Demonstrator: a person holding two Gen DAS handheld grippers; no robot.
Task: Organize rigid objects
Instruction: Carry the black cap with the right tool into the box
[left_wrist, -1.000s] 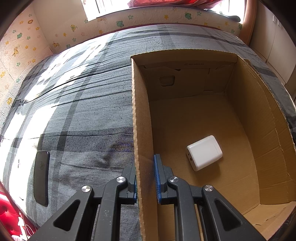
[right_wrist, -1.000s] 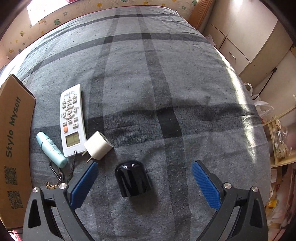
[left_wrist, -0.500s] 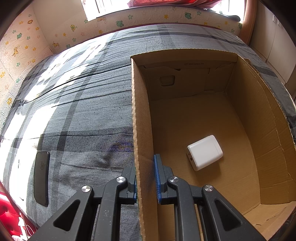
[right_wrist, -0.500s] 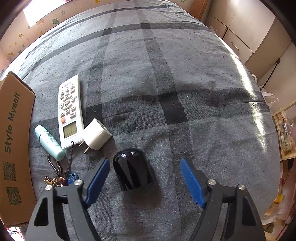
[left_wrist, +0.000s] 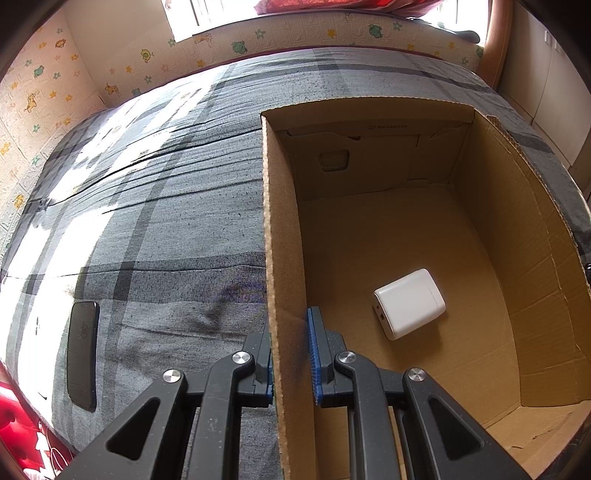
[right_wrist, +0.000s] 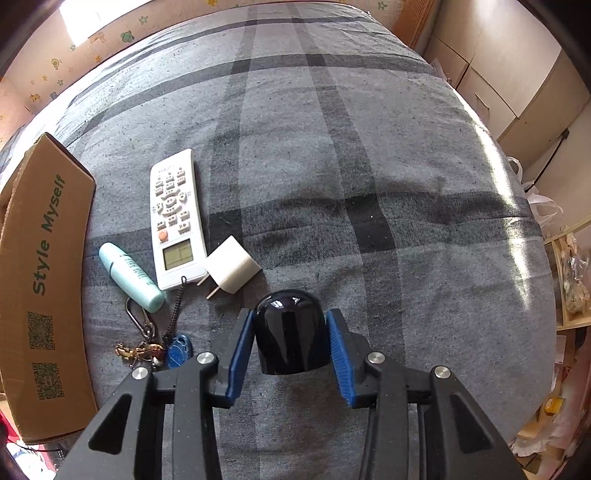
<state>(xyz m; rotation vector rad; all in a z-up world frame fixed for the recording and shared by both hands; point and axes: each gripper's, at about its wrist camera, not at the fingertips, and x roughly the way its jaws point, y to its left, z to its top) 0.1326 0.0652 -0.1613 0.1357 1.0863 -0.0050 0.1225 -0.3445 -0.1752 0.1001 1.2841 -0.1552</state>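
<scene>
Right now the black dome-shaped object (right_wrist: 290, 332) sits on the grey plaid bedspread (right_wrist: 332, 147) between the blue pads of my right gripper (right_wrist: 290, 354), both pads touching its sides, so I'm clamped on it; its base is hidden from me, rounded end pointing away, long axis along the fingers. Just left: white plug adapter (right_wrist: 232, 264), prongs toward me, remote (right_wrist: 177, 218), teal tube (right_wrist: 131, 277), keys (right_wrist: 155, 347) partly cut off by my finger. My left gripper (left_wrist: 290, 362) pinches the cardboard box (left_wrist: 280, 229) wall; a white charger (left_wrist: 408, 302) lies inside.
</scene>
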